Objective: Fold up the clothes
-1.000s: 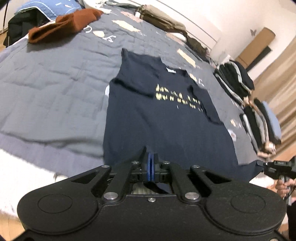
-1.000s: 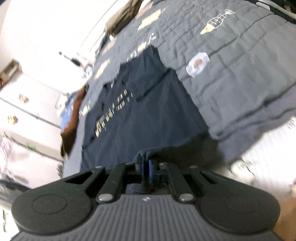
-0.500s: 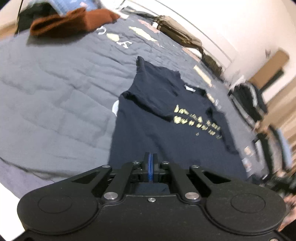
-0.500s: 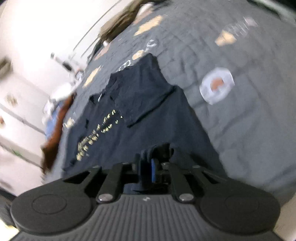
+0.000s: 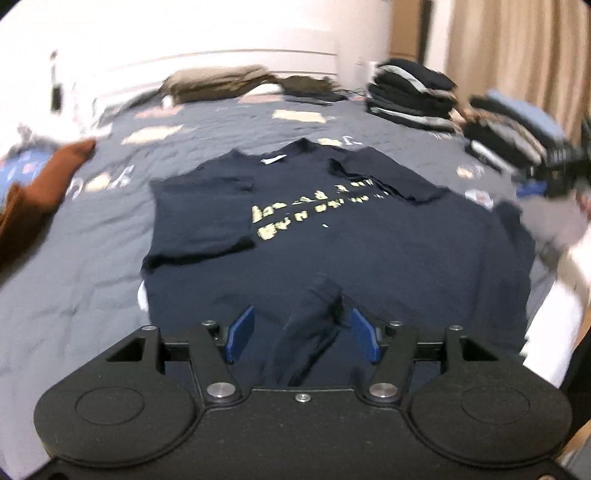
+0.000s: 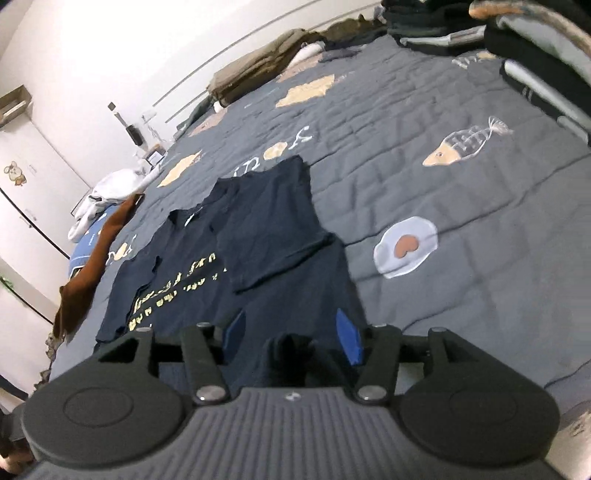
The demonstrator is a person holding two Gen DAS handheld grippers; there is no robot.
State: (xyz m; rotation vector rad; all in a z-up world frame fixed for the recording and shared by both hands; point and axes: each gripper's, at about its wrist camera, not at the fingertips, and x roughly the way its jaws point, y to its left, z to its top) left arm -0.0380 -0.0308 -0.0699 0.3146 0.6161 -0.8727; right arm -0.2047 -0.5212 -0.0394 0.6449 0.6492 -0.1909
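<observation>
The left gripper (image 5: 301,334) points forward and downward over the near hem of a navy T-shirt (image 5: 332,236). Its jaws have just been opening, and the blue pads (image 5: 240,332) now stand apart, with a bunched ridge of the shirt's hem lying between them but pressed by neither pad. The right gripper (image 6: 291,334) is tilted down in the same way at the shirt's other lower corner. Its jaws have also just been opening; a small dark hump of fabric sits loose between its blue pads (image 6: 347,332).

The shirt lies on a bed (image 6: 461,184) covered by a grey-blue quilt printed with a fish (image 6: 461,142), a fried egg (image 6: 406,245) and lettering. A white wall (image 5: 221,29) runs behind the bed, and beige curtains (image 5: 517,48) hang at the right in the left wrist view. Stacks of folded dark clothes (image 5: 410,96) sit along the far right side of the bed, olive-brown garments (image 5: 221,85) lie near the head, and a rust-brown garment (image 5: 40,184) rests on the left side.

The T-shirt is spread face up near the foot of the bed, collar away from the grippers, with yellow lettering (image 5: 314,210) across the chest and a white label at the neck. Both sleeves are folded inward onto the body. The lower hem is rumpled where the grippers are.
</observation>
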